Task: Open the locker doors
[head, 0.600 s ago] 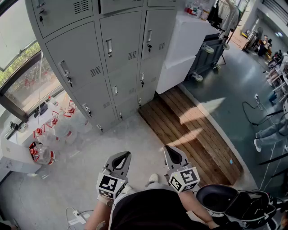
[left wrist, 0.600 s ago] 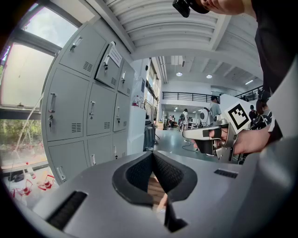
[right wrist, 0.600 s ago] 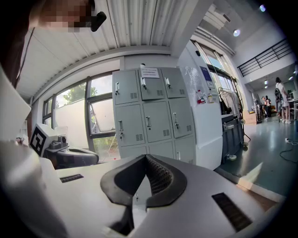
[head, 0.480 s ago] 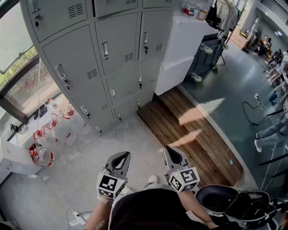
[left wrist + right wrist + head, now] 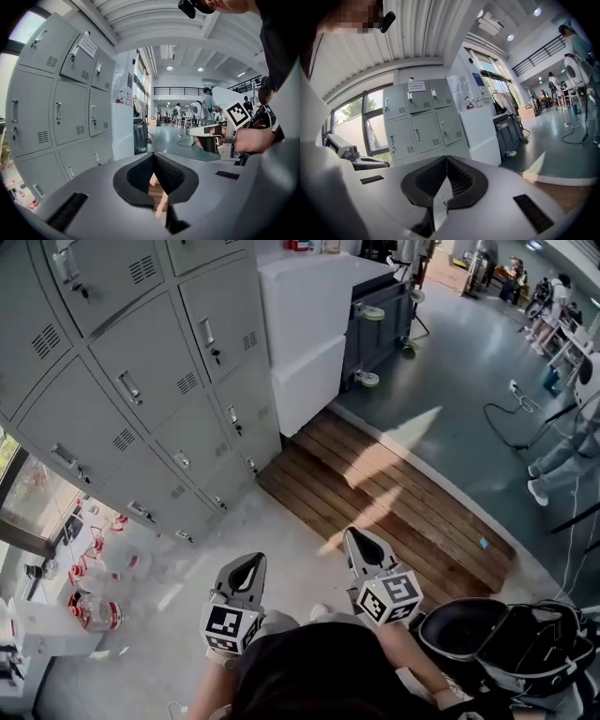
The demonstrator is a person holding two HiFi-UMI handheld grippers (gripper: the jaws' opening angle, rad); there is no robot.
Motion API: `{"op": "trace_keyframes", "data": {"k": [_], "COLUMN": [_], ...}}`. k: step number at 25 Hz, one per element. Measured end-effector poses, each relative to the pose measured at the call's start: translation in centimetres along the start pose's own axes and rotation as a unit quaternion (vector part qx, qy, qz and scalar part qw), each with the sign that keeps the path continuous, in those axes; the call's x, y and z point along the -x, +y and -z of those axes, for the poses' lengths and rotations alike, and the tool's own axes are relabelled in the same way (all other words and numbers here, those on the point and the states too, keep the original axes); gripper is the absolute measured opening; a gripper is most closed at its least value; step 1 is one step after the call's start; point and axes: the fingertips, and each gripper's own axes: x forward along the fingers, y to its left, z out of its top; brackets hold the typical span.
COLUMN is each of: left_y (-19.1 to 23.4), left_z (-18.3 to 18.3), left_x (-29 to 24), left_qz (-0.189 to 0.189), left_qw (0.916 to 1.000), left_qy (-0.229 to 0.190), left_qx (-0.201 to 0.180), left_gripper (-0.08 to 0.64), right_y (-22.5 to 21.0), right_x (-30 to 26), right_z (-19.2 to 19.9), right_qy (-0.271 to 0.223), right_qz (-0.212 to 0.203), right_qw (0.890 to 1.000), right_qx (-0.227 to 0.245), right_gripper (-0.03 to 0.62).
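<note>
**Head view swings left along the lockers, every door shut**

Your head camera has turned since half a second ago. The lockers (image 5: 141,381) have slid into the upper left of the frame and look larger, and the wooden platform (image 5: 394,493) now lies ahead of your hands. That reads as an approach only, with no door touched.

Your left gripper (image 5: 246,570) and right gripper (image 5: 361,545) have kept their place low against your body, well apart from the doors. Both are clenched with the pads together and nothing between them. You will likely need to release one before it can take a handle.

The lockers stand on the floor beside the white cabinet (image 5: 309,324), with their fronts facing the open floor toward you. Each door is taller than it is wide, and each door handle (image 5: 130,388) runs up and down near the door's left edge. So the doors probably hinge on the right and swing out toward you.
</note>
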Motion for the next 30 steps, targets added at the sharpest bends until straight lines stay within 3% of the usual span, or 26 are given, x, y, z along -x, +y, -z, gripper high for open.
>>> {"op": "trace_keyframes", "data": {"k": [7,15,24,27,30], "left_y": [-1.9,2.7,13.2,16.9,20.9], "left_z": [-0.7,-0.3,-1.9,-2.7,-2.7], "left_x": [-6.1,-13.8,-22.8,-25.1,-26.6], "left_qz": [0.035,0.06,0.089,0.098,0.089], "left_qw": [0.9989,0.9976,0.995,0.9942,0.995], "left_qy": [0.026,0.033,0.045,0.043,0.046], "left_qx": [-0.015,-0.002,0.011,-0.003,-0.003], "left_gripper": [0.018,0.018,0.018,0.018,0.018], "right_y": [-6.7,-10.6,-12.2,-11.9,-11.4], "right_x": [0.6,-5.2,-18.4,-23.0,-27.4], "right_z": [0.2,0.3,-2.8,-3.5,-3.6], "right_qy": [-0.003,0.012,0.031,0.038,0.048], "right_qz": [0.048,0.078,0.089,0.083,0.071], "right_qw": [0.998,0.996,0.995,0.996,0.996], "right_qx": [-0.036,-0.036,-0.024,-0.021,-0.017], "right_gripper": [0.028,0.028,0.028,0.028,0.029]}}
